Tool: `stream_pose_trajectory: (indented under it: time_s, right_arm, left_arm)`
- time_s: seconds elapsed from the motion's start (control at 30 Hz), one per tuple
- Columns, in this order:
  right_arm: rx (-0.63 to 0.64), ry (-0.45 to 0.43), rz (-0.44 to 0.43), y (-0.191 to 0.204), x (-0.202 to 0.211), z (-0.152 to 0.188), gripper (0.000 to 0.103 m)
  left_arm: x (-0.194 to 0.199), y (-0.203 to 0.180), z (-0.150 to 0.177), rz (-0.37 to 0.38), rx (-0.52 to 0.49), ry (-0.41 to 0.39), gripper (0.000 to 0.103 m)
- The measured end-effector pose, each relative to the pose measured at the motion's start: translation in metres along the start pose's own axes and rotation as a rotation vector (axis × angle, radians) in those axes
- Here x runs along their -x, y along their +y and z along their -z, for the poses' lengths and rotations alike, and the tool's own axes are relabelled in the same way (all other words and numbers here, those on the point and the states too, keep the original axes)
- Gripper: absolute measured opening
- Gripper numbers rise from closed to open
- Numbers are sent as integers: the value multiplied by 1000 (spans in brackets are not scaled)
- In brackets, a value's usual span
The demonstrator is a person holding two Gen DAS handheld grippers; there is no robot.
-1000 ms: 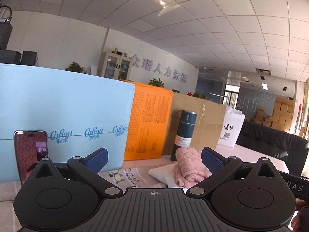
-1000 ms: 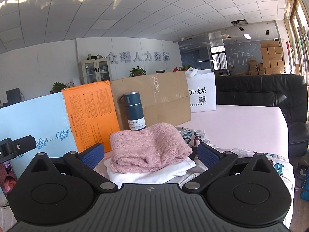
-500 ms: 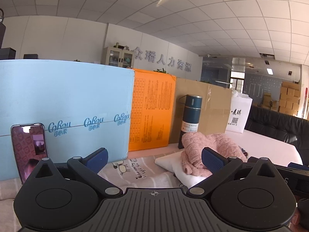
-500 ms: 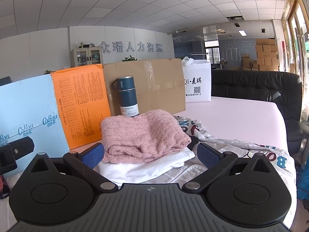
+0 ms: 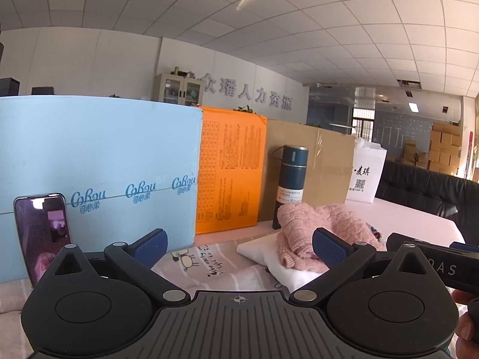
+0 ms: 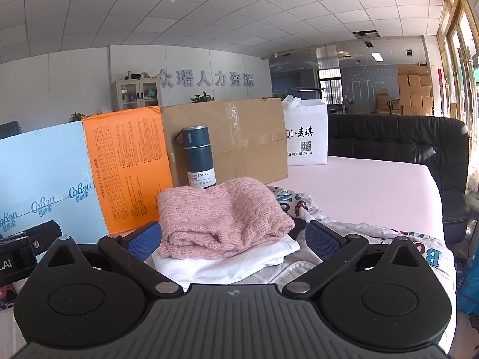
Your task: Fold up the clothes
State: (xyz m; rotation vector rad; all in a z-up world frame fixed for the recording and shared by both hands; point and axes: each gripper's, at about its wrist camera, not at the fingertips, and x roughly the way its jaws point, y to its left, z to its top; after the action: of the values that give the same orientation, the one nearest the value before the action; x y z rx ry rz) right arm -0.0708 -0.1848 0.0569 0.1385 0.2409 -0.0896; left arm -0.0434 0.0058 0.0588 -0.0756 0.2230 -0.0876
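Both grippers have come lower and closer to the clothes than a second ago. The left gripper [image 5: 239, 246] is spread wide, holding nothing, above a printed grey garment [image 5: 209, 269]. The right gripper [image 6: 233, 237] is equally wide apart, its pads flanking the folded pink sweater [image 6: 221, 218] without touching; the sweater lies on a folded white garment [image 6: 227, 264]. Right of the stack, a lettered cloth [image 6: 374, 233] lies crumpled, then bare pink table [image 6: 374, 185]. Behind stand a bottle [image 6: 199, 155], boxes and a white bag [image 6: 305, 134].
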Motion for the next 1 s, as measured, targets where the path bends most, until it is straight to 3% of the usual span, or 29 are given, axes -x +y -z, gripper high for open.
stream_pose_trajectory:
  time_s: [1.0]
  right_arm:
    - [3, 36, 21, -2, -6, 3, 103]
  left_arm:
    - [2, -3, 1, 11, -11, 11, 103]
